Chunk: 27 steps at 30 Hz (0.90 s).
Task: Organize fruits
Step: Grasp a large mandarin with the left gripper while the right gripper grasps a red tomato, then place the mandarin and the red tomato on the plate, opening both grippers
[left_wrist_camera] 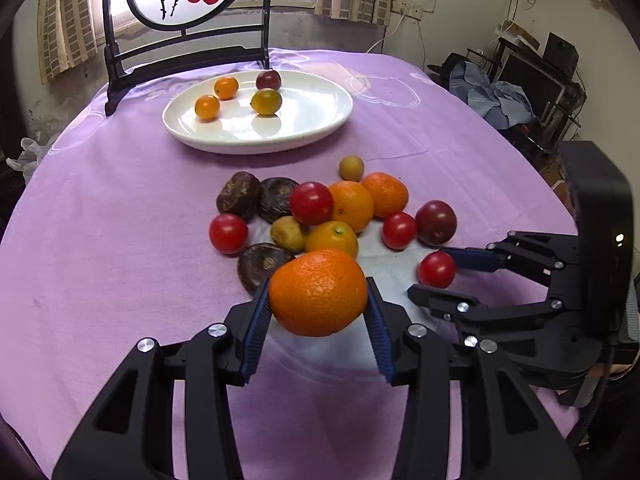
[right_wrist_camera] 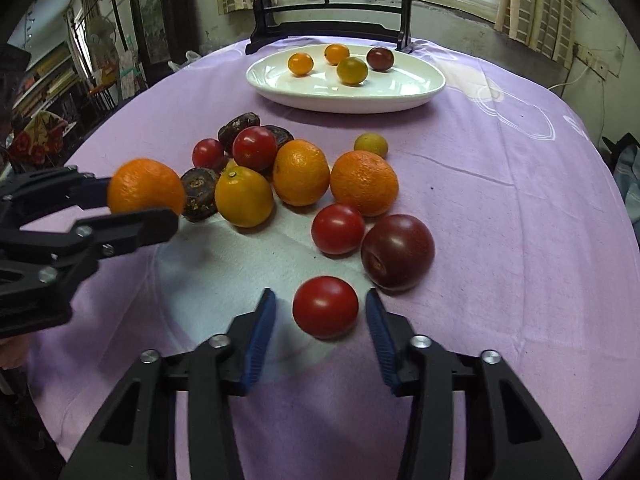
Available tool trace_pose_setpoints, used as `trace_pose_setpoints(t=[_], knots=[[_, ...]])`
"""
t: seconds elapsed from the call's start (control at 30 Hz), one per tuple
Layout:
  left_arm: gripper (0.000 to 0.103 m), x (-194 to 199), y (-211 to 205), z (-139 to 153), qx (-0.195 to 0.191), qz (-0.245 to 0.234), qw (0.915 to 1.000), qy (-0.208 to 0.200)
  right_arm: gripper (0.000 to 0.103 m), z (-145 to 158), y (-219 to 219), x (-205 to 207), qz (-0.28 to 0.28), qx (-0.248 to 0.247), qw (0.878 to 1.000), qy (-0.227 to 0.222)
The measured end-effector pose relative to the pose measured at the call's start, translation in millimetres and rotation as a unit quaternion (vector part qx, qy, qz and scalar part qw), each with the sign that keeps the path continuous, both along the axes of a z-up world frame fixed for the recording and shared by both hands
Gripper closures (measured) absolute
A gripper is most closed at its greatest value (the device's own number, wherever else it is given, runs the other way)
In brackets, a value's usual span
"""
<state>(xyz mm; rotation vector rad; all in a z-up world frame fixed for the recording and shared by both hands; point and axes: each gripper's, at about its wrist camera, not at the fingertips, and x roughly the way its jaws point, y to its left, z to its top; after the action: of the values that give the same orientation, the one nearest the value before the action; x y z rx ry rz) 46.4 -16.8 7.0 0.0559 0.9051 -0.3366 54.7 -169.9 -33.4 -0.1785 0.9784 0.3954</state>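
Note:
My left gripper is shut on an orange mandarin and holds it above the cloth; it also shows in the right wrist view. My right gripper is open, its fingers either side of a red tomato on the cloth, not touching it; this tomato shows in the left wrist view. A pile of fruit lies mid-table: oranges, red tomatoes, a dark plum, brown passion fruits. A white oval plate at the back holds several small fruits.
A purple cloth covers the round table. A black-framed decorative screen stands behind the plate at the table's far edge. Furniture and clutter stand beyond the table on both sides.

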Motion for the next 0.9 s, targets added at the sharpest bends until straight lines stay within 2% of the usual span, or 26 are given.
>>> trace_pose_setpoints(t=[0.13, 0.27, 0.4, 0.53, 0.6, 0.7, 0.8, 0.9], knots=[[0.059, 10, 12, 6, 0.002, 0.009, 1.0000, -0.001, 0.073, 6, 4, -3, 0.014, -0.009, 1.000, -0.007], [0.059, 28, 21, 19, 0.010, 0.014, 0.9998, -0.010, 0.073, 37, 2, -5, 0.027, 0.015, 0.998, -0.054], [0.059, 54, 24, 40, 0.018, 0.027, 0.9987, -0.040, 0.073, 67, 2, 19, 0.019, 0.015, 0.994, -0.106], [0.059, 94, 21, 52, 0.022, 0.048, 0.9968, -0.061, 0.073, 80, 15, 55, 0.023, 0.017, 0.991, -0.134], [0.059, 120, 19, 47, 0.031, 0.063, 0.9960, -0.056, 0.073, 78, 23, 80, 0.017, 0.014, 0.991, -0.130], [0.059, 155, 18, 30, 0.042, 0.078, 0.9957, -0.028, 0.072, 68, 32, 115, 0.005, 0.007, 0.994, -0.111], [0.059, 176, 19, 15, 0.047, 0.095, 0.9943, -0.010, 0.072, 57, 39, 140, -0.004, -0.004, 0.996, -0.092], [0.058, 188, 21, 5, 0.036, 0.104, 0.9939, 0.001, 0.072, 44, 42, 158, -0.010, -0.010, 0.997, -0.075]])
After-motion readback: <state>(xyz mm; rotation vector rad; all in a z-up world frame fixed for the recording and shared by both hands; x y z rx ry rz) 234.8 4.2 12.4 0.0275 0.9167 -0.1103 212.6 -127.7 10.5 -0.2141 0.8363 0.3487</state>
